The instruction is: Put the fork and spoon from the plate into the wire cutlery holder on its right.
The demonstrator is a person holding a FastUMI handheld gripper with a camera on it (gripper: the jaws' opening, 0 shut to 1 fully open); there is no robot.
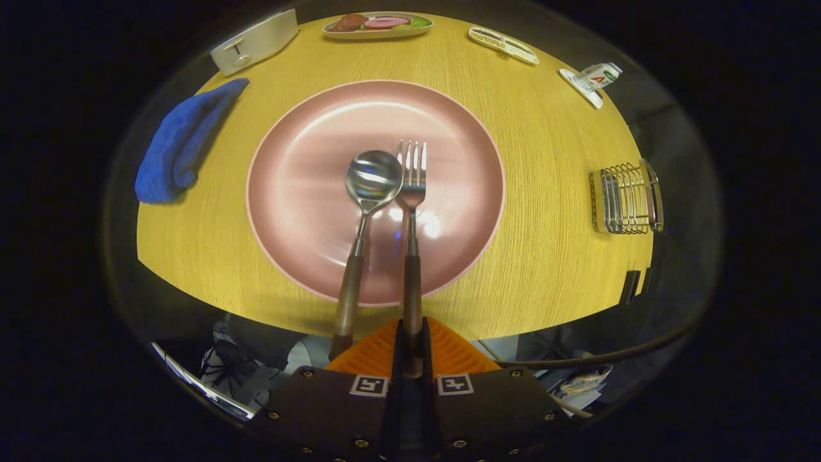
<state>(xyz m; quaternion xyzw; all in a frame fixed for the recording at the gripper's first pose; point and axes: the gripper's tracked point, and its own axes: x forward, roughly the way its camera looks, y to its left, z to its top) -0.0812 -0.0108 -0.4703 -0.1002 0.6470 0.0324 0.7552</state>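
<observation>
My gripper (412,359) is shut on the brown handle of the fork (412,192), which points straight ahead, its tines over the middle of the pink plate (295,128). The spoon (372,179) lies just left of the fork, its bowl touching the fork's head. Its brown handle runs back past the table's near edge to beside my left finger; I cannot tell whether anything holds it. The wire cutlery holder (627,197) stands far to the right of the plate, near the table's right edge, with nothing in it.
A blue cloth (179,144) lies left of the plate on the yellow wooden table (551,256). Beyond the plate are a white toaster-like box (256,42), a tray of food (378,25), a narrow dish (503,45) and a small carton (593,78). A cable (609,356) hangs below the table's near right edge.
</observation>
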